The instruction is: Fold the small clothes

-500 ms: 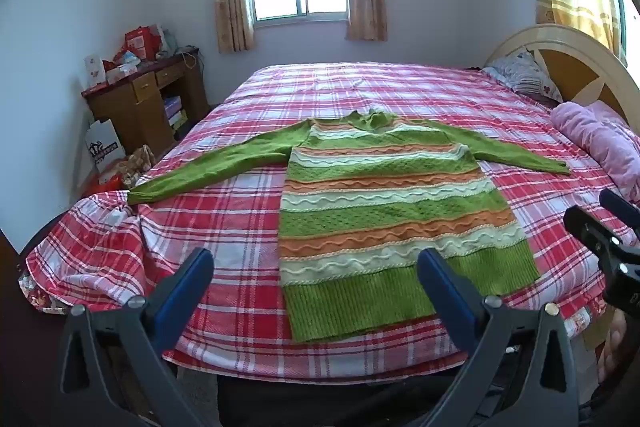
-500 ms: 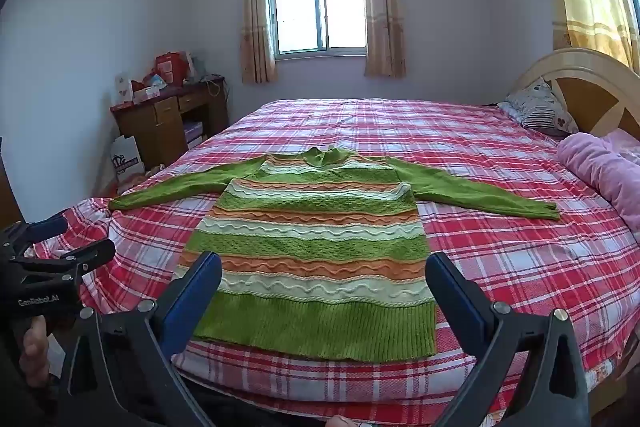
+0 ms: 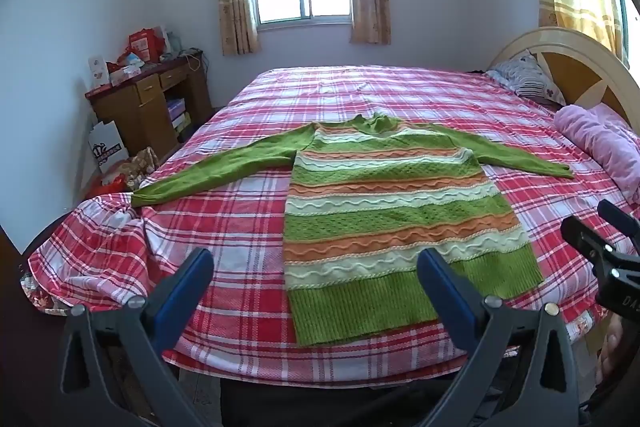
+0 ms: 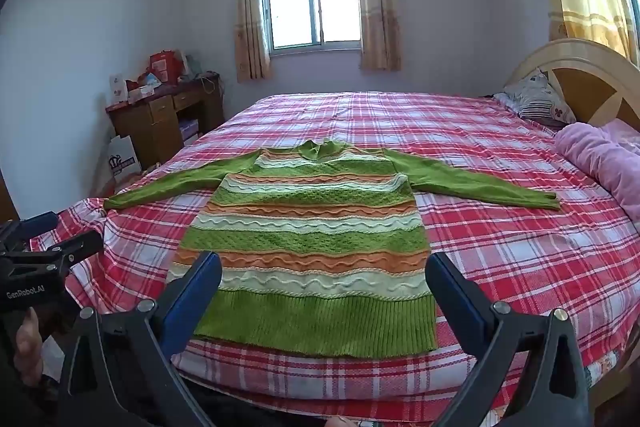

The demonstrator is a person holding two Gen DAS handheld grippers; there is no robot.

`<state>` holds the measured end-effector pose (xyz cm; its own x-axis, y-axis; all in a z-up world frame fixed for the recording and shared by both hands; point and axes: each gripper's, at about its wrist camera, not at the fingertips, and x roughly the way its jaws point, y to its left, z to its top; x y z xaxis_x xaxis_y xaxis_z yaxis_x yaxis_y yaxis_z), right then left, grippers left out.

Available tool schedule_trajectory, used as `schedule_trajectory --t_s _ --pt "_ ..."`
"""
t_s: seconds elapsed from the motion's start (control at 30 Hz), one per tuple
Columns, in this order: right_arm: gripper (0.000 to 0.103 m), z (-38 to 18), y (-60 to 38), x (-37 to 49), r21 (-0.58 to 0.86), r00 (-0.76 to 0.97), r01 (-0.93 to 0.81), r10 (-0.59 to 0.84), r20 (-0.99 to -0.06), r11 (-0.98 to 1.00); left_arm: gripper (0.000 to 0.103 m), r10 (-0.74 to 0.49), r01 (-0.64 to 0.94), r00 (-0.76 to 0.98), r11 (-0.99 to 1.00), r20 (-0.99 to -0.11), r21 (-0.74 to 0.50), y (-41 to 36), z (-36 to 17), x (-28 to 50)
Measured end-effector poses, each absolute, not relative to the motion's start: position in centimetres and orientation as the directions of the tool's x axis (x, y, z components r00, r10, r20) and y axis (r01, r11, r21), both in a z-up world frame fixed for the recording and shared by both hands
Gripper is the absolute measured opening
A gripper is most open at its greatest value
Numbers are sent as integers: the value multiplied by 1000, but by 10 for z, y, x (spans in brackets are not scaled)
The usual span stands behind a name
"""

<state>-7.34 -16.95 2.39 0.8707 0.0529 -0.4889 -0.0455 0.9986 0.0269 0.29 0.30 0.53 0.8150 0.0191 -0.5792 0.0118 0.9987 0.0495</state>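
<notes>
A green sweater (image 3: 392,211) (image 4: 312,227) with orange and pale wavy stripes lies flat on the red plaid bed (image 3: 240,239) (image 4: 520,251), both sleeves spread out sideways, hem toward me. My left gripper (image 3: 314,273) hangs open above the bed's near edge, left of the hem, nothing between its blue pads. Over the hem my right gripper (image 4: 322,277) stands open and empty too. Each gripper shows at the edge of the other's view, the right gripper (image 3: 600,239) and the left gripper (image 4: 44,239).
A pink blanket (image 3: 600,147) and a patterned pillow (image 4: 536,99) lie by the rounded headboard (image 4: 580,67) on the right. A wooden desk (image 3: 148,103) with boxes stands by the left wall, bags (image 3: 106,151) on the floor beside it. A curtained window (image 4: 312,7) is at the back.
Both views have shifted only slightly; the sweater lies as before and both grippers stay open.
</notes>
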Motion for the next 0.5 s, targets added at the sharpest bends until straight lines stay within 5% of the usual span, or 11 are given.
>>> schedule_trajectory --t_s 0.5 --pt "102 22 -162 -70 38 862 -30 45 -504 999 103 27 4 819 999 -573 53 4 3 4"
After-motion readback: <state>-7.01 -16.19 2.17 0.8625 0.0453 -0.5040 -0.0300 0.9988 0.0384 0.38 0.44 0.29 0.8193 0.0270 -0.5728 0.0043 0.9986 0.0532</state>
